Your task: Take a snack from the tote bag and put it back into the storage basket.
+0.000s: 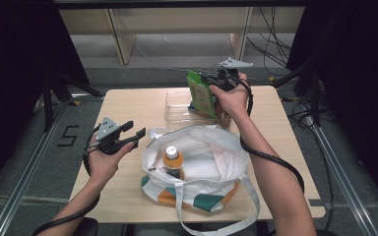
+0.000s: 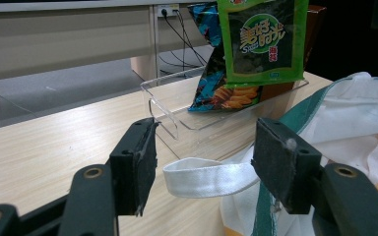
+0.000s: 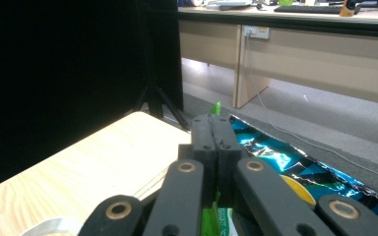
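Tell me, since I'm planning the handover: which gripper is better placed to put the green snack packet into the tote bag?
The right gripper: its jaws are shut on the green snack packet, lifted above the clear bin just behind the tote bag. The left gripper is open beside the bag's handle, holding nothing.

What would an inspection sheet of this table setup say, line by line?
Surface: wooden table, light, mostly bare.
Job's things: green snack packet lifted over clear bin; blue snack bag in the bin; white tote bag holding a bottle.
Clutter: nothing seen.
Grippers: right gripper shut on green snack packet; left gripper open beside the tote's strap.
Cables: gripper cable along the right forearm; wires on the floor.
Surroundings: desks behind, dark curtains at the sides.
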Motion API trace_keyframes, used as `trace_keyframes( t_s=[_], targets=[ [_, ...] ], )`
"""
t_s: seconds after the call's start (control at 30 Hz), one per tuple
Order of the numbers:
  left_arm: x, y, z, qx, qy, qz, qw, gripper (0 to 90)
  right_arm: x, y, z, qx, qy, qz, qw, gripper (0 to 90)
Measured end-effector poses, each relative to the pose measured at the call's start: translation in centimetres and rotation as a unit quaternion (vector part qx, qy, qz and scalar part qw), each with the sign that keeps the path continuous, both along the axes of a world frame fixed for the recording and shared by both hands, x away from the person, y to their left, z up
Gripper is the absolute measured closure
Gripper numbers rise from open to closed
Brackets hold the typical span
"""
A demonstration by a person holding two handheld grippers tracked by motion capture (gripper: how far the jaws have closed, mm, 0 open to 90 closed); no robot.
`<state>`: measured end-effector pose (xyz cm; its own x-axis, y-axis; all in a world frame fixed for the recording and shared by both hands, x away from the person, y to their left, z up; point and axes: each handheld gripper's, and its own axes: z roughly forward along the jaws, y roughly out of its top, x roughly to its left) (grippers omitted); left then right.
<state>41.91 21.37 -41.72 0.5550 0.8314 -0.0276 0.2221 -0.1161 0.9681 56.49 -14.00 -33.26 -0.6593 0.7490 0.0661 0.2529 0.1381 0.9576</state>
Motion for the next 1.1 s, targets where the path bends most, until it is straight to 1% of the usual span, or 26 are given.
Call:
trace_keyframes(
  t_s=[0.07,0.1,0.13,0.17,0.2,0.23,0.37,0.43,0.47,0.5,0.57,0.6,0.63,0.67,0.7,0.77,0.8,0.83,0.9,0.93,0.97,1.0,1.03,1.07,1.1],
  targets=[
    [0.0,0.0,0.0,0.000,0.000,0.000,1.0000,41.1,0.2,0.1,-0.1,-0.001,-0.002,0.000,1.0000,90.0],
    [0.0,0.0,0.0,0.001,0.000,0.000,1.0000,41.2,0.2,0.2,-0.1,0.001,0.008,0.001,1.0000,90.0],
    [0.0,0.0,0.0,0.001,0.000,0.000,1.0000,41.2,0.2,0.3,-0.2,0.002,0.009,0.000,1.0000,90.0],
    [0.0,0.0,0.0,0.001,0.000,0.000,1.0000,41.1,0.3,0.2,-0.3,-0.002,-0.002,-0.001,1.0000,90.0],
    [0.0,0.0,0.0,0.001,-0.001,0.000,1.0000,41.1,0.3,0.3,-0.3,0.003,0.011,-0.001,0.9999,90.0],
    [0.0,0.0,0.0,0.000,-0.001,0.000,1.0000,41.1,0.5,0.3,-0.4,-0.003,-0.004,0.000,1.0000,90.0],
    [0.0,0.0,0.0,0.001,0.001,0.000,1.0000,41.1,0.6,0.4,-0.6,-0.005,0.000,-0.001,1.0000,90.0],
    [0.0,0.0,0.0,0.002,0.000,0.000,1.0000,41.0,0.7,0.4,-0.7,-0.005,-0.003,0.001,1.0000,90.0],
    [0.0,0.0,0.0,0.001,0.001,0.000,1.0000,41.0,0.9,0.4,-0.7,-0.011,-0.011,0.006,0.9999,90.0],
    [0.0,0.0,0.0,0.000,0.001,0.000,1.0000,41.0,0.8,0.6,-0.8,-0.005,-0.006,0.000,1.0000,90.0],
    [0.0,0.0,0.0,0.000,0.001,0.001,1.0000,41.0,0.9,0.6,-1.0,-0.009,-0.005,0.004,0.9999,90.0],
    [0.0,0.0,0.0,0.001,0.000,0.000,1.0000,41.0,0.8,0.7,-1.0,-0.004,0.010,0.000,0.9999,90.0],
    [0.0,0.1,0.0,0.001,0.000,0.000,1.0000,41.1,1.0,0.7,-1.1,-0.009,-0.003,0.000,1.0000,90.0],
    [0.1,0.1,0.0,0.001,-0.001,-0.001,1.0000,41.1,1.0,0.7,-1.1,-0.011,-0.001,0.001,0.9999,90.0],
    [0.1,0.1,0.0,0.002,-0.001,-0.001,1.0000,41.0,1.0,0.8,-1.1,-0.006,0.007,-0.002,1.0000,90.0],
    [0.1,0.1,0.0,0.002,0.000,-0.001,1.0000,41.0,1.2,0.8,-1.2,-0.009,-0.003,0.001,1.0000,90.0],
    [0.0,0.1,0.0,0.001,0.000,-0.001,1.0000,41.0,1.2,0.8,-1.3,-0.009,-0.005,-0.002,0.9999,90.0],
    [0.0,0.1,0.0,0.001,0.000,-0.001,1.0000,41.0,1.2,0.9,-1.3,-0.007,0.003,-0.001,1.0000,90.0],
    [0.1,0.1,0.0,0.002,0.000,-0.001,1.0000,41.0,1.3,0.9,-1.4,-0.011,-0.003,-0.001,0.9999,90.0],
    [0.1,0.1,-0.1,0.003,-0.001,-0.002,1.0000,41.0,1.3,1.0,-1.4,-0.013,0.004,-0.002,0.9999,90.0],
    [0.1,0.1,-0.1,0.003,0.000,-0.002,1.0000,41.0,1.4,1.0,-1.4,-0.012,0.004,-0.001,0.9999,90.0],
    [0.1,0.1,-0.1,0.003,0.000,-0.001,1.0000,41.0,1.4,1.0,-1.4,-0.013,-0.003,-0.002,0.9999,90.0],
    [0.1,0.1,-0.1,0.003,0.001,-0.001,1.0000,41.0,1.4,1.1,-1.4,-0.013,0.000,-0.002,0.9999,90.0],
    [0.1,0.1,-0.1,0.003,0.001,-0.001,1.0000,41.0,1.5,1.2,-1.5,-0.014,-0.007,-0.002,0.9999,90.0],
    [0.1,0.1,-0.1,0.004,0.000,-0.002,1.0000,41.0,1.5,1.2,-1.4,-0.012,0.000,0.000,0.9999,90.0]
  ],
)
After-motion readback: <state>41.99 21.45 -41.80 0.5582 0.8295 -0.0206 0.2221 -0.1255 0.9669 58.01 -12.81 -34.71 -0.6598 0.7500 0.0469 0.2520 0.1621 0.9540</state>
